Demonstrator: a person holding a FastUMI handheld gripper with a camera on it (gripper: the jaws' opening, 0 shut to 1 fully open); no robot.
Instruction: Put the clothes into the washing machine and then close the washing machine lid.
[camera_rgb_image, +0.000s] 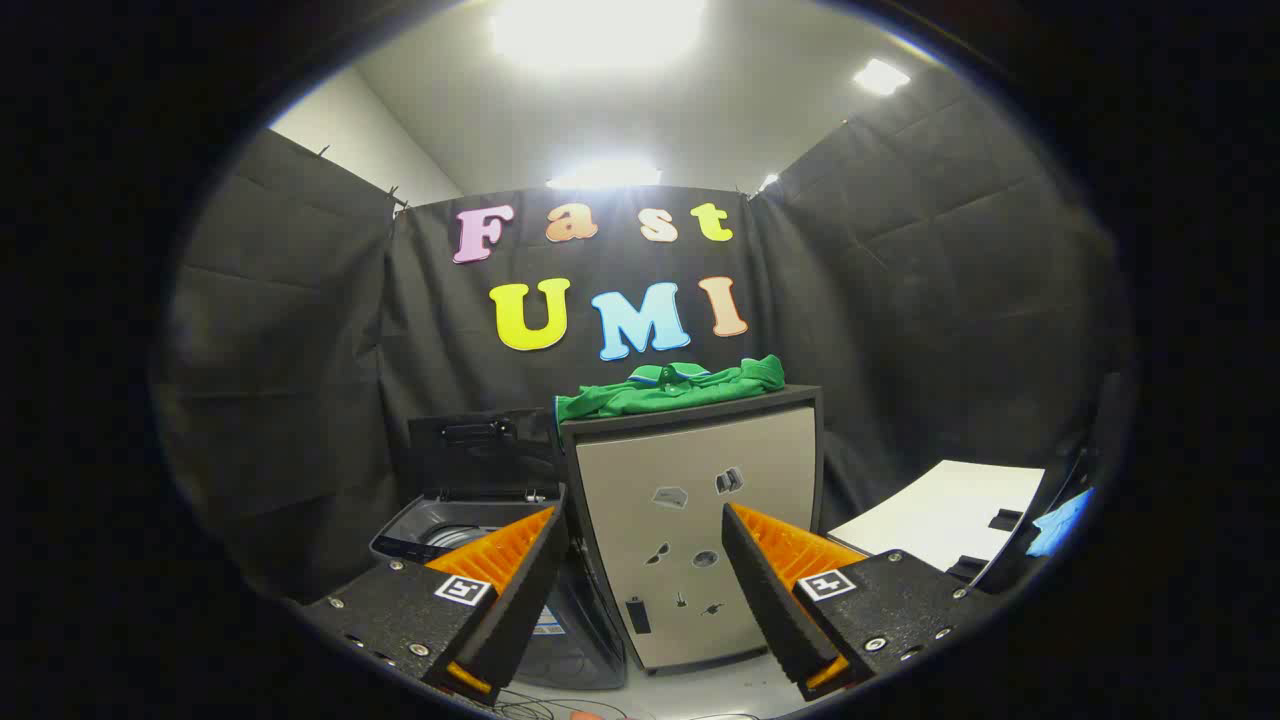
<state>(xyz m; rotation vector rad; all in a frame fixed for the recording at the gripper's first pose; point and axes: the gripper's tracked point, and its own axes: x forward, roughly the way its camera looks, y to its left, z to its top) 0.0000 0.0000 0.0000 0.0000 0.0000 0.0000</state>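
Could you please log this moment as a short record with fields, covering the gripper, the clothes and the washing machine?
gripper: gripper, fingers apart, holding nothing
clothes: green garment, crumpled on top of the cabinet
cabinet: grey-fronted cabinet, just beyond the fingers
washing machine: washing machine, beside the cabinet, behind one finger
lid: lid raised, drum open
task progress: garment not yet grasped

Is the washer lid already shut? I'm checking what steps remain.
No, the washing machine lid stands raised behind the open tub, left of the cabinet, beyond the open gripper.
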